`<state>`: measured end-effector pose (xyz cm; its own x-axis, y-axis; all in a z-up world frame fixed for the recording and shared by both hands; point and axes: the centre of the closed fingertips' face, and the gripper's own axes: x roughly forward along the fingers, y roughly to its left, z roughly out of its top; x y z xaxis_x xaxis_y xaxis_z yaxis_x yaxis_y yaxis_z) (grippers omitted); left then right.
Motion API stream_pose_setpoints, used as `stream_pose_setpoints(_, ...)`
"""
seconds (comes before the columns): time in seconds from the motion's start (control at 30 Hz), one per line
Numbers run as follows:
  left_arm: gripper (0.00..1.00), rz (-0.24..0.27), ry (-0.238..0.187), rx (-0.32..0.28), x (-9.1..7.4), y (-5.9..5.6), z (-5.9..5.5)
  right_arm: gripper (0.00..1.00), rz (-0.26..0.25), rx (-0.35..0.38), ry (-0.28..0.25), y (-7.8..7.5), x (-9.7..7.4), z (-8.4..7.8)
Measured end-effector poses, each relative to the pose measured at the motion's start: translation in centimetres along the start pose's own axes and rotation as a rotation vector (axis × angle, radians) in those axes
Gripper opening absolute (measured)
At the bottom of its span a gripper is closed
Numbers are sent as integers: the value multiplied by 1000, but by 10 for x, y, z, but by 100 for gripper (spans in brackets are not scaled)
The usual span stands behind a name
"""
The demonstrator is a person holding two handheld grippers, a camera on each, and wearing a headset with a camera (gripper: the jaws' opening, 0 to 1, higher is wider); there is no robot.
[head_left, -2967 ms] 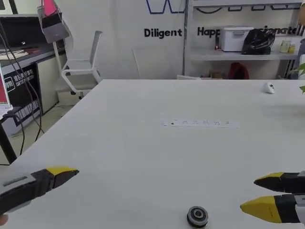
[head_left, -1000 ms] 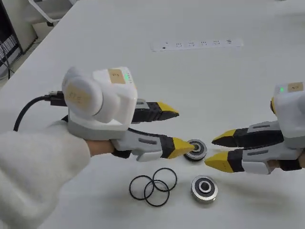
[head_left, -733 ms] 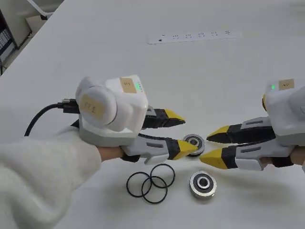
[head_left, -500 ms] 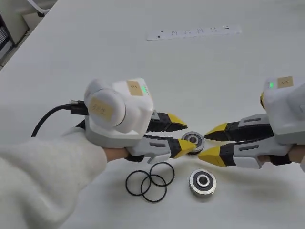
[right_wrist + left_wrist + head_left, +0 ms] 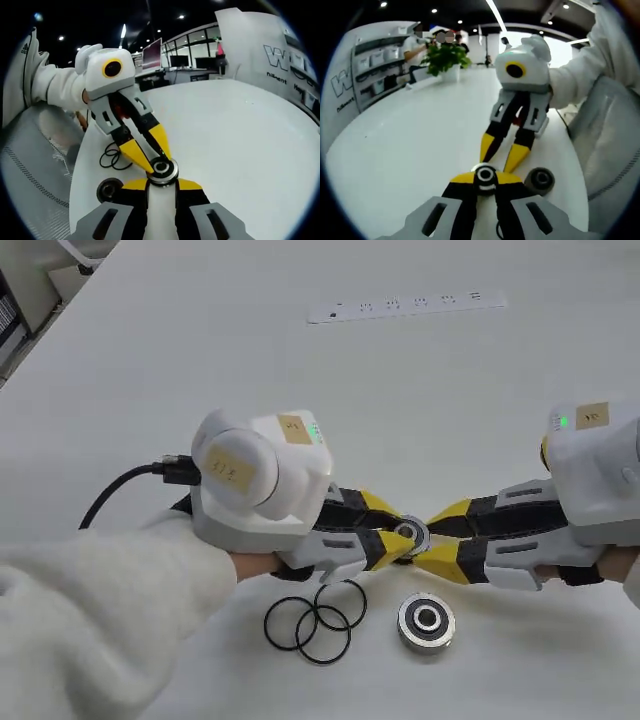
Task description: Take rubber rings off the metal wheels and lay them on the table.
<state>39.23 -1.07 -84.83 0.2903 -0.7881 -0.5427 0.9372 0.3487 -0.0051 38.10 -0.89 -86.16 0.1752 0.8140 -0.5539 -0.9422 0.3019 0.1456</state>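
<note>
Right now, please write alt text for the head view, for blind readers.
The left hand-held gripper and right hand-held gripper meet tip to tip, gripping one metal wheel. Three black rubber rings and a second wheel lie on the white table nearer the person.

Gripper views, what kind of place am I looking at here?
Probably an open office or lab workspace: wall shelves holding storage boxes, a potted plant at the far end of the long white table, and desk monitors beyond it.

Wheel [image 5: 163, 170] between right gripper [image 5: 162, 183] tips
</note>
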Motion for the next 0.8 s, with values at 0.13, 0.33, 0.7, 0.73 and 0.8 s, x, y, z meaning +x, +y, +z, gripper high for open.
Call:
stream_pose_setpoints(0.13,14,-3,0,-4,-1,-1,-1,13,-2,-18,11,0,-2,-2)
stream_pose_setpoints(0.33,14,2,0,-14,-1,-1,-1,9,-7,-25,18,-1,-3,-4)
stream_pose_setpoints(0.7,13,17,0,4,-3,-2,-2,8,-9,-43,26,1,-3,-5)
stream_pose_setpoints(0.73,13,18,1,6,-3,-2,-2,8,-9,-46,26,2,-2,-5)
stream_pose_setpoints(0.8,13,19,3,6,-3,-3,-2,8,-9,-50,26,2,-2,-5)
